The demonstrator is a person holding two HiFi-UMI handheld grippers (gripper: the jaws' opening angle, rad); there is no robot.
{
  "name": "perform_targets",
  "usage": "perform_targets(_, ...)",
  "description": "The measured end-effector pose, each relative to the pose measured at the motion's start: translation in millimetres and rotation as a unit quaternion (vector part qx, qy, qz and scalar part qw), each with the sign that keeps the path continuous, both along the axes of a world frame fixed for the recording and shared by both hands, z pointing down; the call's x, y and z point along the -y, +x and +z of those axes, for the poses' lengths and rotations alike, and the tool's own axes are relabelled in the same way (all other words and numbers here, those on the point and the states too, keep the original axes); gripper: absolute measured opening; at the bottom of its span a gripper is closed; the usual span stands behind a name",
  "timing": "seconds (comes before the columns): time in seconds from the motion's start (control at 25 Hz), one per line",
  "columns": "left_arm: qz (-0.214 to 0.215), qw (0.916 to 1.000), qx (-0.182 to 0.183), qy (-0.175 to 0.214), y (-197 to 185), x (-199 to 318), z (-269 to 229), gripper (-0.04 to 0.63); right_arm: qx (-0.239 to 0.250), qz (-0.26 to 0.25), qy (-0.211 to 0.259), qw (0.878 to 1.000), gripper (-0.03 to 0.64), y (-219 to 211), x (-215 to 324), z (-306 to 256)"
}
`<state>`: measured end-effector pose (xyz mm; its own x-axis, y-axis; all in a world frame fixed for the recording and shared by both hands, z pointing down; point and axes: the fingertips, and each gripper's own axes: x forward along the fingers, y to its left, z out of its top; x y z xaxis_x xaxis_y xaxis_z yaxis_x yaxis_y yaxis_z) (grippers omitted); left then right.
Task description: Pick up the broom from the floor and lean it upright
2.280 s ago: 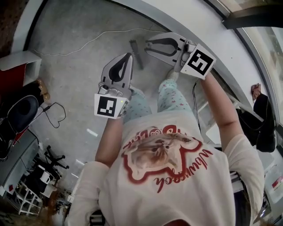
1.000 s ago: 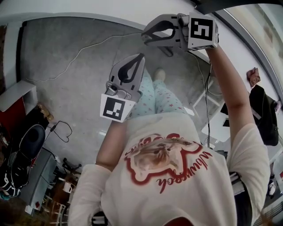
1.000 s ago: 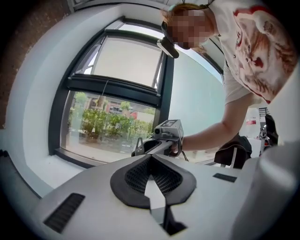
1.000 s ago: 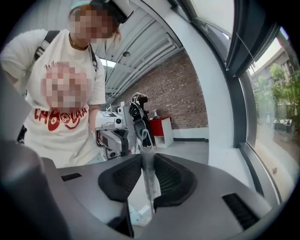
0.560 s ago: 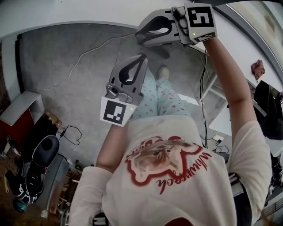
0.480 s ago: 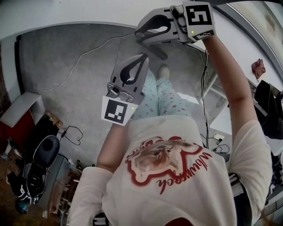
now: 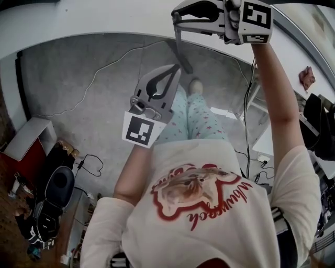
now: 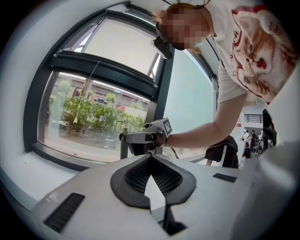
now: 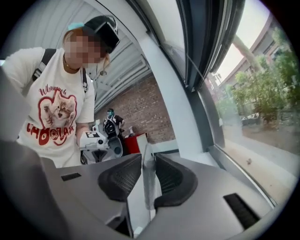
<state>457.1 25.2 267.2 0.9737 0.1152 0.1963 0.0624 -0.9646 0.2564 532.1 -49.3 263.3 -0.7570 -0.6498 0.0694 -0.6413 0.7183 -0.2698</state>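
The broom's handle (image 7: 181, 49) is a thin grey stick that hangs down from my right gripper (image 7: 177, 15) at the top of the head view. In the right gripper view the handle (image 9: 149, 185) stands upright between the dark pads, and my right gripper (image 9: 148, 157) is shut on it. The broom's head is hidden. My left gripper (image 7: 176, 69) hangs lower and nearer to the body, its tips close to the handle's lower part. Its jaws meet at the tips with nothing in them (image 8: 150, 158). The left gripper view shows the right gripper (image 8: 146, 137) holding the handle (image 8: 124, 146) before the window.
A large window (image 8: 103, 108) with a white sill (image 9: 253, 164) lies ahead. A white cable (image 7: 104, 58) runs over the grey floor. A red cabinet (image 7: 18, 157) and a black chair (image 7: 55, 186) stand at the left, a white table (image 7: 264, 141) at the right.
My right gripper has risen toward the top of the head view with the broom handle in it. The left gripper has shifted only slightly.
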Motion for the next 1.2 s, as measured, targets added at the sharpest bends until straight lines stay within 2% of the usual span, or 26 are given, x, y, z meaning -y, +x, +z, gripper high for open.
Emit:
perform_targets(0.08,0.009,1.0,-0.002,0.0,3.5,-1.2,-0.5,0.018,0.015,0.039,0.018,0.999,0.104,17.6,2.7,-15.9)
perform_targets(0.44,0.032,0.9995,-0.004,0.002,9.3,-2.5,-4.3,0.018,-0.01,0.16,0.061,0.985,0.106,55.0,-8.0,-36.3)
perform_targets(0.68,0.033,0.9995,-0.004,0.001,10.4,-5.6,-1.0,0.018,-0.05,0.256,0.11,0.959,0.106,82.9,-18.6,-61.2)
perform_targets(0.84,0.02,0.9997,-0.013,0.002,10.4,-4.3,-6.8,0.018,-0.06,0.331,0.14,0.931,0.104,86.6,-33.8,-95.5)
perform_targets(0.96,0.008,0.9997,-0.024,0.003,9.5,-7.3,-20.6,0.018,-0.064,0.389,0.102,0.913,0.098,75.9,-59.2,-93.6)
perform_targets(1.04,0.004,0.9995,-0.03,0.007,6.0,-14.5,-34.2,0.018,-0.034,0.416,0.074,0.906,0.079,56.6,-78.2,-91.1)
perform_targets(1.08,0.005,0.9994,-0.032,0.01,3.9,-20.0,-41.8,0.018,-0.016,0.427,0.065,0.902,0.041,45.6,-89.1,-92.1)
perform_targets(1.16,0.006,0.999,-0.041,0.018,2.0,-31.3,-57.4,0.018,0.009,0.435,0.053,0.899,0.029,25.3,-107.5,-96.2)
perform_targets(1.2,0.004,0.9987,-0.047,0.021,2.4,-35.7,-65.1,0.018,0.009,0.429,0.047,0.902,0.028,16.1,-112.9,-98.1)
